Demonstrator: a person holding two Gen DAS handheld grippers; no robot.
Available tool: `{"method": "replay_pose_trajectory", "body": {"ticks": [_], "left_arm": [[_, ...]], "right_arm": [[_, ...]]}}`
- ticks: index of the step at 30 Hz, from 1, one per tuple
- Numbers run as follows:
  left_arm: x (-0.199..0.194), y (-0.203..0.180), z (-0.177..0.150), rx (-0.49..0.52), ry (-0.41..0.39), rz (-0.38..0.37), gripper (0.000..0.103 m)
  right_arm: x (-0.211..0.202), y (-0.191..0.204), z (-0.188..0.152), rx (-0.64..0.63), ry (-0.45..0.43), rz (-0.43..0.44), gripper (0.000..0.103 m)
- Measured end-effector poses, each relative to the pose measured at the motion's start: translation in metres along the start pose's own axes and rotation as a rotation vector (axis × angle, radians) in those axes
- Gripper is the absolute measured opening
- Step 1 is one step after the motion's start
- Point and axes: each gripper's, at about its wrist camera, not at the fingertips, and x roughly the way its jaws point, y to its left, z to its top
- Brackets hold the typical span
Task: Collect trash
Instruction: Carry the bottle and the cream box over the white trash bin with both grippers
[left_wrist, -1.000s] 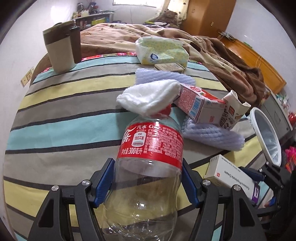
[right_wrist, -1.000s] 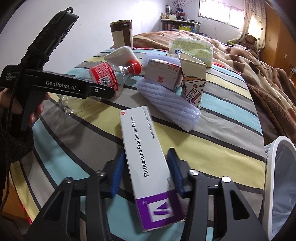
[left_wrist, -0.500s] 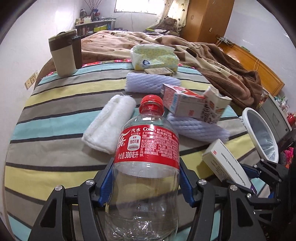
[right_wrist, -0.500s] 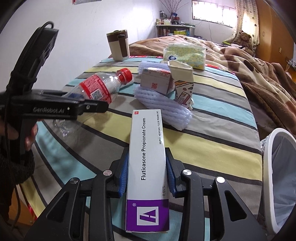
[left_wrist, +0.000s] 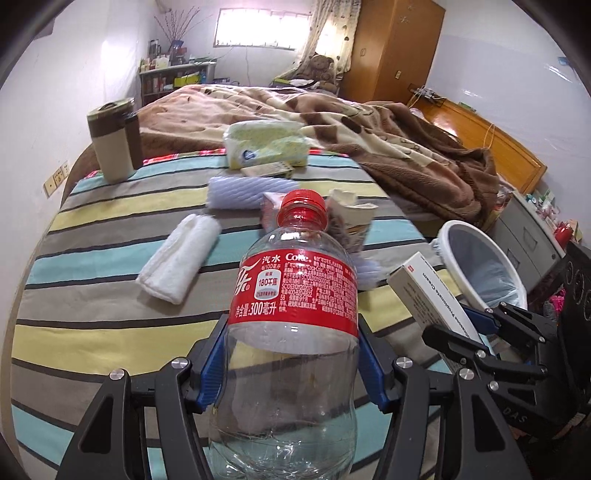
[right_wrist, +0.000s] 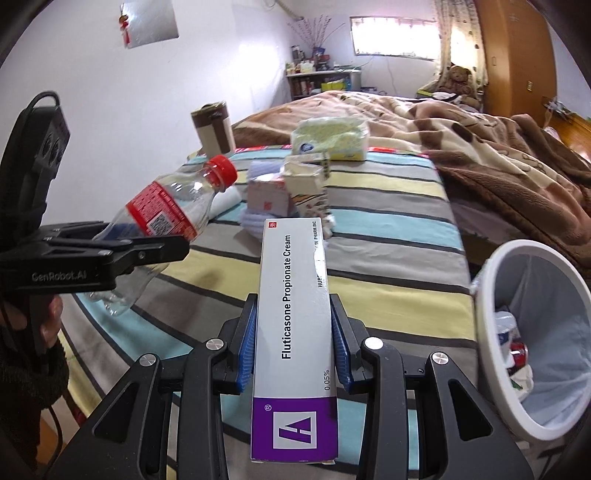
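left gripper: clear plastic red-labelled bottle clamped | right gripper: grey-purple cream carton clamped, beside white lined bin (some rubbish already inside) | left: cartons lying beyond bin.

An empty clear bottle (red cap and label) sits pinched between the left gripper pads; a grey-and-purple cream box stands clamped in the right gripper.
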Motion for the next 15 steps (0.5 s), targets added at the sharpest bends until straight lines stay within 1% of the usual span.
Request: {"method": "replay_pose_trajectory", "body": {"ticks": [5,15], "left_arm": [[-0.006,-0.022,0.001,0.024,-0.024,-0.012,0.062],[-0.006,-0.077,0.007,0.069,-0.051,-0.074,0.062]], "right_arm": [[-0.016,-0.019,0.000,0.044,-0.038,-0.033,0.037],[-0.045,-0.058,-0.005,0.109,-0.096,-0.109,0.037]]}}
